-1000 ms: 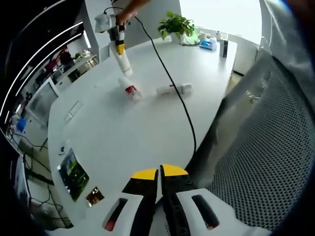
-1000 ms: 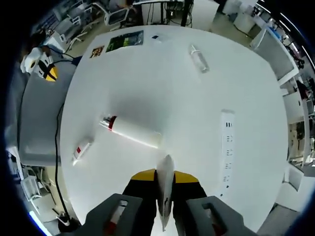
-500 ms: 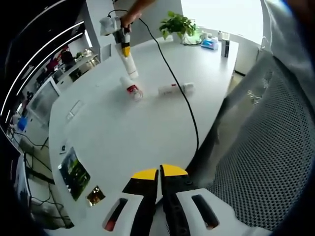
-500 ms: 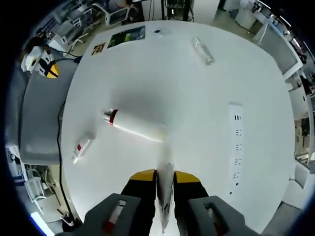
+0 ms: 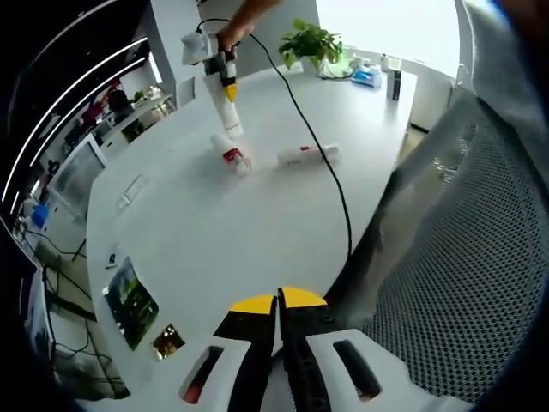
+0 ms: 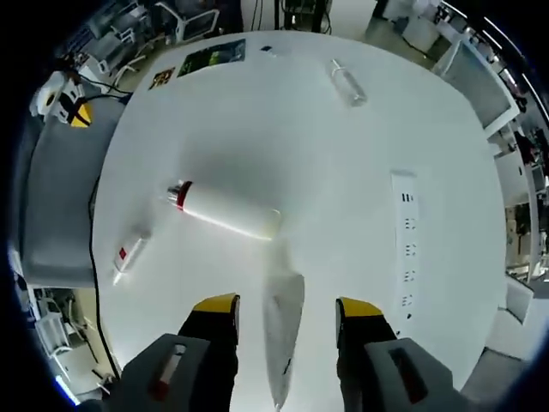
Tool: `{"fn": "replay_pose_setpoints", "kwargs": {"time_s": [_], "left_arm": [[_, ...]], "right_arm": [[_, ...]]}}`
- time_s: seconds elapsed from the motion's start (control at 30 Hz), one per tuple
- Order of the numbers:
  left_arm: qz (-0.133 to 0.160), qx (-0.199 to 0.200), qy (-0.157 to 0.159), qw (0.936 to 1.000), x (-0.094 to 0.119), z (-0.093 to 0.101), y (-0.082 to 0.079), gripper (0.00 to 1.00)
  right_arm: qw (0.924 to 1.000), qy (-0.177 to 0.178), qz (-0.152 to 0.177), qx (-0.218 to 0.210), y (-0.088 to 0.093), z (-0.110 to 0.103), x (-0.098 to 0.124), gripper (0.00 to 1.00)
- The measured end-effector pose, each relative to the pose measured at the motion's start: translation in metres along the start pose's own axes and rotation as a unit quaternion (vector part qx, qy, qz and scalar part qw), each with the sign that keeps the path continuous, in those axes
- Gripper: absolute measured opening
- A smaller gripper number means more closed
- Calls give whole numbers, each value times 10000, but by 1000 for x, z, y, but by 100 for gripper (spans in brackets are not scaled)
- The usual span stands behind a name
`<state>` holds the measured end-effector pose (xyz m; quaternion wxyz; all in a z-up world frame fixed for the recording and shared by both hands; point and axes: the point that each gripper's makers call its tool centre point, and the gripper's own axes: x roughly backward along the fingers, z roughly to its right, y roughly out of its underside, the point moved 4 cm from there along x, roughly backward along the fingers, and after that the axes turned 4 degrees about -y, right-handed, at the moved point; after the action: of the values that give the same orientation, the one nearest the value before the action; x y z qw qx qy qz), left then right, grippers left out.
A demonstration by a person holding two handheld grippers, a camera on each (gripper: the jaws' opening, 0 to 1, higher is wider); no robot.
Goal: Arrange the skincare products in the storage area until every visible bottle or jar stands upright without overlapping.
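White tube (image 6: 281,339) is standing between the spread jaws of the right tongs (image 6: 287,309), which are gaping wide and gripping nothing; whether a jaw is touching it cannot be told. Just beyond, a white bottle (image 6: 225,210) with a red collar is lying on its side on the bench (image 6: 343,189). A small tube (image 6: 127,255) is lying near the bench edge. Left tongs (image 5: 276,302) are sitting closed, empty, over the bench corner.
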<state>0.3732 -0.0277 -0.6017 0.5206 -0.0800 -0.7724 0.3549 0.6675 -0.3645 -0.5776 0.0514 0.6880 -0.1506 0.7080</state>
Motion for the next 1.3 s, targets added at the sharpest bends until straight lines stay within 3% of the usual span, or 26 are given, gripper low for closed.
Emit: {"fn": "replay_pose_setpoints", "kwargs": {"time_s": [0.1,0.27,0.53,0.9,0.97,1.07,1.2,1.3], "left_arm": [[-7,-1,-11,10000,0,-1,0,0],[-16,-9,-27,10000,0,-1,0,0],[-15,-29,-76,10000,0,-2,0,0],[-16,-119,-153,9998,1,-3,-1,0],[-7,-106,-164,9998,1,-4,-1,1],[3,-125,-199,9997,2,-5,-1,0],[10,-118,-256,9996,2,-7,-1,0],[10,-132,-274,9995,2,-7,-1,0]], "right_arm": [[9996,250,123,47,-2,5,7,63],[9967,690,354,239,-8,7,24,76],[9886,1215,484,742,-18,-6,62,80],[9709,1882,650,1335,-41,-39,109,79],[9647,1965,490,1681,-47,-48,112,79],[9626,1940,443,1839,-56,-60,111,80],[9463,1908,39,2607,-68,-66,103,82],[9381,1849,-156,2926,-78,-72,94,83]]}}
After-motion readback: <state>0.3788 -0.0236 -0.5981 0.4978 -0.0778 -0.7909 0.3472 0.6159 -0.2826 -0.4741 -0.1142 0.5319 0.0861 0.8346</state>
